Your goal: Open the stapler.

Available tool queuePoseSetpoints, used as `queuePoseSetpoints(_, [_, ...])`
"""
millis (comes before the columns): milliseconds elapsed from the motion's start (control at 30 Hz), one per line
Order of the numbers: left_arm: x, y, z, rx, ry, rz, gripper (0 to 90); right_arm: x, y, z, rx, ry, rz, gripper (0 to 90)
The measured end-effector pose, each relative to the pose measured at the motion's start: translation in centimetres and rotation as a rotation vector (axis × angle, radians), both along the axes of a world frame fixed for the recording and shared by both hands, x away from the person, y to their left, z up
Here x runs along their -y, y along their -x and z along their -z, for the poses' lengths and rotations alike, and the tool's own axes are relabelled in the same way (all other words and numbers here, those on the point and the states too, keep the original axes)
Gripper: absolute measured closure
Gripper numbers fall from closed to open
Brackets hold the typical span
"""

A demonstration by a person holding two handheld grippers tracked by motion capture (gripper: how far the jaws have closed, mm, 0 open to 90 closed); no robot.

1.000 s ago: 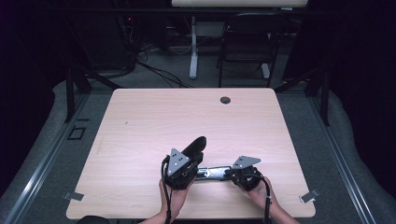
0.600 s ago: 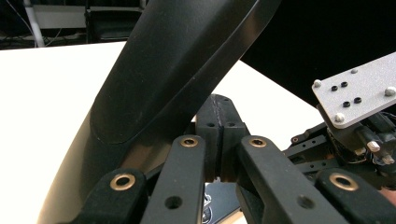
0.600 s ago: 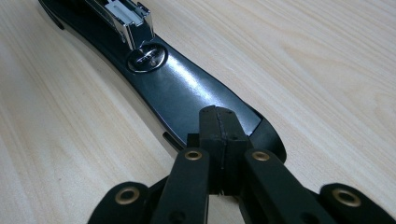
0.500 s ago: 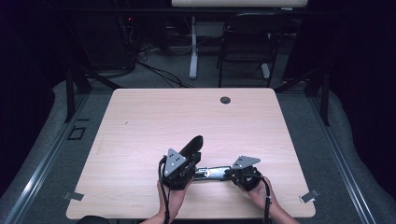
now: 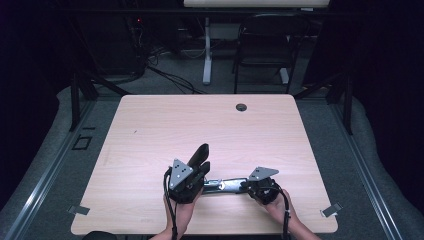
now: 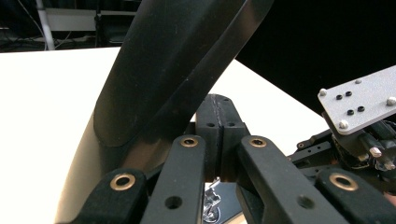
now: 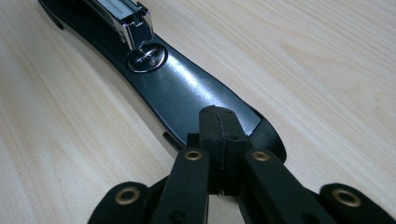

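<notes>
At the lower centre of the high view, the person's left hand [image 5: 182,212] holds the black two-jaw left gripper [image 5: 192,172], jaws shut together. To its right, the right hand [image 5: 280,207] holds the black right gripper [image 5: 250,186], jaws likewise shut.

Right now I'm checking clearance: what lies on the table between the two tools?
The stapler's opened metal body bridges left tool and right tool, seen in the high view.

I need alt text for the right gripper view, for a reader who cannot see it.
The right gripper, its two black jaws shut together, rests over the front end of an opened black stapler's base. The metal anvil and staple magazine lie beyond, on a light wooden table.
</notes>
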State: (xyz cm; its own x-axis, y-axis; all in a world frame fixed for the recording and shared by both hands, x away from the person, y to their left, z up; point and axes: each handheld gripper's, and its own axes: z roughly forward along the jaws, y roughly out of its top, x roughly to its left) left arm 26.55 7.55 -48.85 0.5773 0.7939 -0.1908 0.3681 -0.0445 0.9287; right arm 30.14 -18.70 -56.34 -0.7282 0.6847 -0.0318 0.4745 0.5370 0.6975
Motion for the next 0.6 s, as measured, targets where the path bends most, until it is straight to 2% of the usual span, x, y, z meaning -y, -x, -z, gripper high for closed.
queuePoseSetpoints(600, [-1.02, 0.31, -0.17, 0.002, 0.006, -0.009, 90.0, 0.01, -0.02, 0.0, -0.002, -0.001, -0.001, 90.0])
